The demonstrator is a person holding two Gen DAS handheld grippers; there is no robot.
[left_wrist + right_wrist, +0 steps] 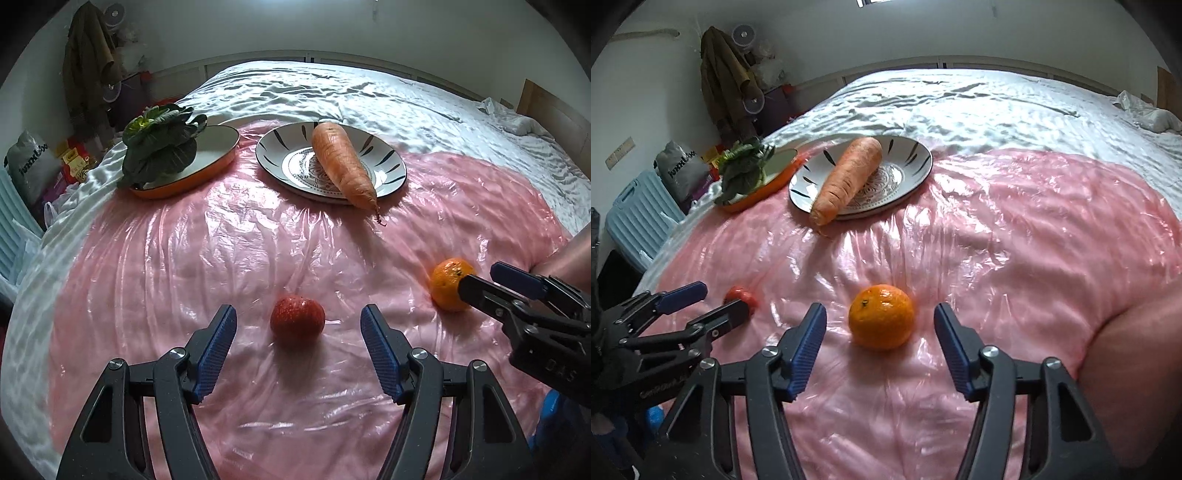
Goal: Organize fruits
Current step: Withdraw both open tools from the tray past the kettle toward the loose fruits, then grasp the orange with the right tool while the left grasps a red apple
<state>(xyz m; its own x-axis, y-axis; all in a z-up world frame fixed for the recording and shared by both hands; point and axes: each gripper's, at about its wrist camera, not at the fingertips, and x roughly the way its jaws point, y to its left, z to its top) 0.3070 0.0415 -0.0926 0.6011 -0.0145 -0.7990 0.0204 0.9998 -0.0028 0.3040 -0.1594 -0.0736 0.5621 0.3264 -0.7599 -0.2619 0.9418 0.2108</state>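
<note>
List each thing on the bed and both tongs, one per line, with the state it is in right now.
Left tongs: open, either side of the red fruit, not touching it.
Right tongs: open, either side of the orange.
Red fruit: loose on the pink plastic sheet.
Orange: loose on the sheet.
Carrot: lying on the patterned plate, tip over the rim.
Leafy greens: resting in the orange dish.

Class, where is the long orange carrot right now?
The long orange carrot lies across the patterned plate, tip overhanging, right of the orange dish holding greens.
</note>
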